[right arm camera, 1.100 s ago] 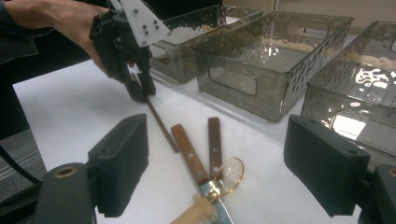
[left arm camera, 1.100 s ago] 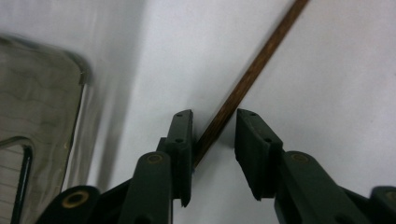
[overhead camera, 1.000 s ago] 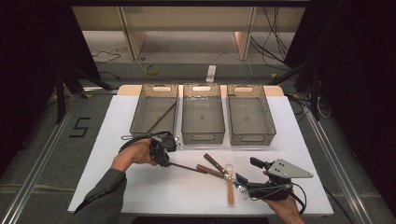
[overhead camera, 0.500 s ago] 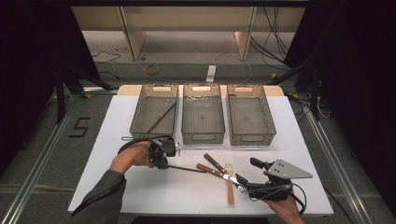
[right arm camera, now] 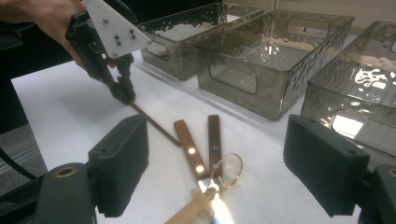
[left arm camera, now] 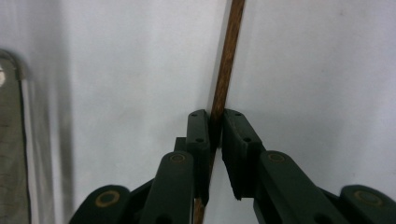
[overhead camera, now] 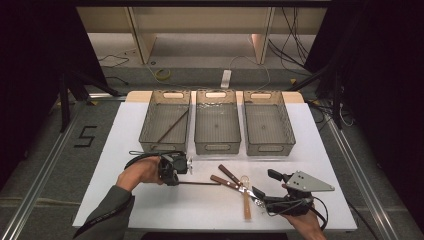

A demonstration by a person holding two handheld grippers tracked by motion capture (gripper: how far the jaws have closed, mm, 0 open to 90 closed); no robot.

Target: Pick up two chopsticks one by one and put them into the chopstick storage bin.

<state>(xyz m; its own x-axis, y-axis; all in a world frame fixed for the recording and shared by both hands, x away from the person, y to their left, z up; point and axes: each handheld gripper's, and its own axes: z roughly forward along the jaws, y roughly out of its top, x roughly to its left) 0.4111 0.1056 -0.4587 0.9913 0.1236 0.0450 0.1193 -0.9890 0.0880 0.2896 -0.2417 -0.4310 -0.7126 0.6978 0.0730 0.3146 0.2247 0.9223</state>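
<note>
Your left gripper (overhead camera: 181, 166) has its jaws closed on a thin brown stick (left arm camera: 225, 70), which runs between the two pads (left arm camera: 198, 133) and extends forward over the white table (overhead camera: 125, 150), just in front of the left bin (overhead camera: 150, 122). Your right gripper (right arm camera: 224, 172) has its jaws wide apart, holding nothing. Two wooden-handled knives (right arm camera: 189, 147) and a small wire-rimmed strainer (right arm camera: 229, 170) lie on the table between those jaws.

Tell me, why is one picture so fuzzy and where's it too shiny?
Left gripper view: the jaws sit too close, so they and the chopstick blur. Right gripper view: glare whitens the knife blade and the right bin. High view: evenly lit, dark around the table.
</note>
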